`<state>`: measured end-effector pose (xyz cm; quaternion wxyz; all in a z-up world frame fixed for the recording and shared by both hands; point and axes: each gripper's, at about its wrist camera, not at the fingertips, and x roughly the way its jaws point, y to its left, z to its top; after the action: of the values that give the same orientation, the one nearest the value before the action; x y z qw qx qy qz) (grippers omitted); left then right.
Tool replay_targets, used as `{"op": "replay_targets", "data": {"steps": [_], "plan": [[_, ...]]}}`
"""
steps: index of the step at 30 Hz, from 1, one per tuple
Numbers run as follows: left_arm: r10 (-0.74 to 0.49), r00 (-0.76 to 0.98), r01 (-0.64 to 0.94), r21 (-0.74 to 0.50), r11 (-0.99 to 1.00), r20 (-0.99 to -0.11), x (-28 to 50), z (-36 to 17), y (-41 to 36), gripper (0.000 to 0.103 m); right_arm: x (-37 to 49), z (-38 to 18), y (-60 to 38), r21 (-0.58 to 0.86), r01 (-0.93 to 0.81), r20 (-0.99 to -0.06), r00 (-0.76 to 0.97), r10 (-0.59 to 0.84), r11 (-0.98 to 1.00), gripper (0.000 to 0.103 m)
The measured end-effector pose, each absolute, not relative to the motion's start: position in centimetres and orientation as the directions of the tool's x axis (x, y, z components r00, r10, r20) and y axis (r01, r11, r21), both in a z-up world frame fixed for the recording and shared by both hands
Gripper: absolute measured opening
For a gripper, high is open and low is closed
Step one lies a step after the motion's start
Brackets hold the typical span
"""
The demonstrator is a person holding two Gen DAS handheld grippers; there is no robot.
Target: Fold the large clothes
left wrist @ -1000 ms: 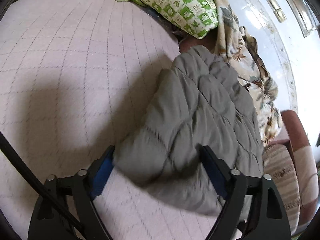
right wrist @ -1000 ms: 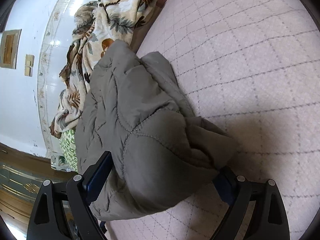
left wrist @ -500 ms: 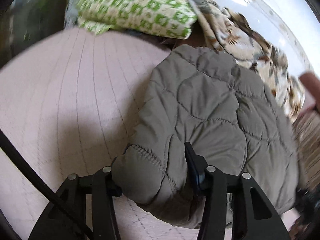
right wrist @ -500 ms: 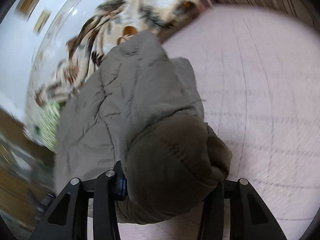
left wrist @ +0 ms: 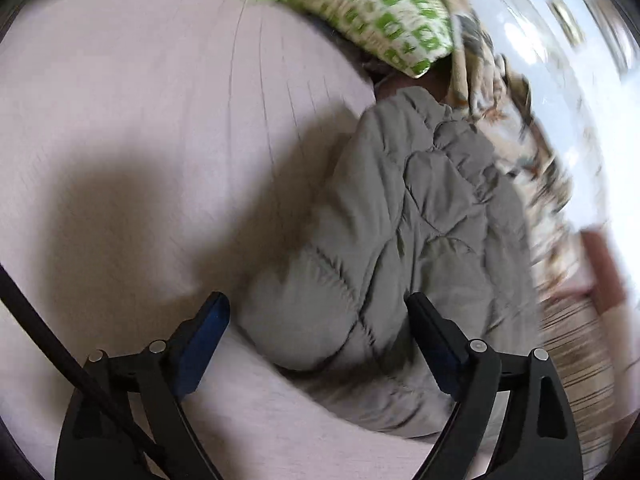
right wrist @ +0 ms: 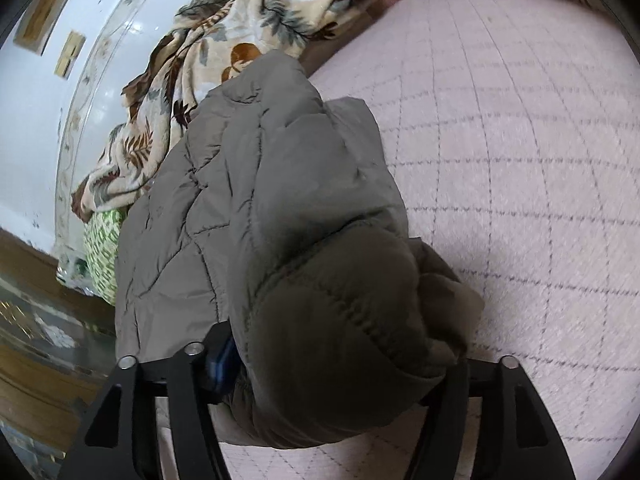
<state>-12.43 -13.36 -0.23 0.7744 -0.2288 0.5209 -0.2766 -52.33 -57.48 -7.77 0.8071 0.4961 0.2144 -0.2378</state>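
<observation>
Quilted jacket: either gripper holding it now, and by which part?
Left gripper: nothing held, jaws opening around the quilted jacket end. Right gripper: jaws opening around the other bunched end; grip cannot be told.

A pink quilted bedspread (left wrist: pixel 140 128) with a thin diamond grid of stitching covers the bed and carries everything here — most of it lies bare and flat. On it rests a grey quilted puffer jacket (right wrist: pixel 260 208), bunched into a thick folded bundle. Beyond the jacket's far end, at the edge of the bedspread by the white wall, lie a cream blanket with a brown leaf print (right wrist: pixel 240 32) and a green-and-white patterned pillow (left wrist: pixel 360 8) — the two touch each other.
</observation>
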Motion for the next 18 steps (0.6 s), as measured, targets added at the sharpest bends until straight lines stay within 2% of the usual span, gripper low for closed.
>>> {"op": "replay_targets", "data": {"steps": [5,6,7,8,10,12,15,18], "plan": [[-0.639,0.352,0.263,-0.583,0.769,-0.684,-12.6,0.3,-16.1,0.092,-52.1,-8.9,-57.9,0.749,0.568,-0.552,0.82,-0.152,0.341,0.078],[-0.629,0.364,0.27,-0.569,0.777,-0.687,-12.8,0.4,-16.3,0.088,-52.0,-9.1,-58.0,0.759,0.562,-0.545,0.825,-0.15,0.33,0.078],[-0.623,0.37,0.286,-0.554,0.782,-0.689,-13.0,0.6,-16.5,0.078,-51.9,-9.1,-58.1,0.759,0.561,-0.544,0.825,-0.152,0.331,0.077],[-0.62,0.377,0.302,-0.542,0.784,-0.688,-13.0,0.9,-16.6,0.069,-51.7,-8.9,-58.0,0.749,0.565,-0.547,0.822,-0.158,0.344,0.072],[-0.599,0.415,0.35,-0.487,0.8,-0.685,-13.6,1.9,-17.0,0.058,-51.4,-8.2,-57.7,0.719,0.582,-0.559,0.809,-0.183,0.38,0.064],[-0.561,0.455,0.389,-0.412,0.824,-0.692,-14.2,2.6,-17.8,0.052,-51.0,-7.3,-57.3,0.672,0.602,-0.574,0.792,-0.21,0.432,0.054],[-0.502,0.516,0.429,-0.297,0.853,-0.694,-15.2,3.4,-19.1,0.046,-50.1,-6.0,-56.3,0.567,0.642,-0.607,0.749,-0.264,0.516,0.05],[-0.472,0.556,0.446,-0.234,0.864,-0.684,-15.6,4.1,-19.9,0.043,-49.6,-5.3,-55.7,0.494,0.663,-0.625,0.72,-0.301,0.562,0.048]]}}
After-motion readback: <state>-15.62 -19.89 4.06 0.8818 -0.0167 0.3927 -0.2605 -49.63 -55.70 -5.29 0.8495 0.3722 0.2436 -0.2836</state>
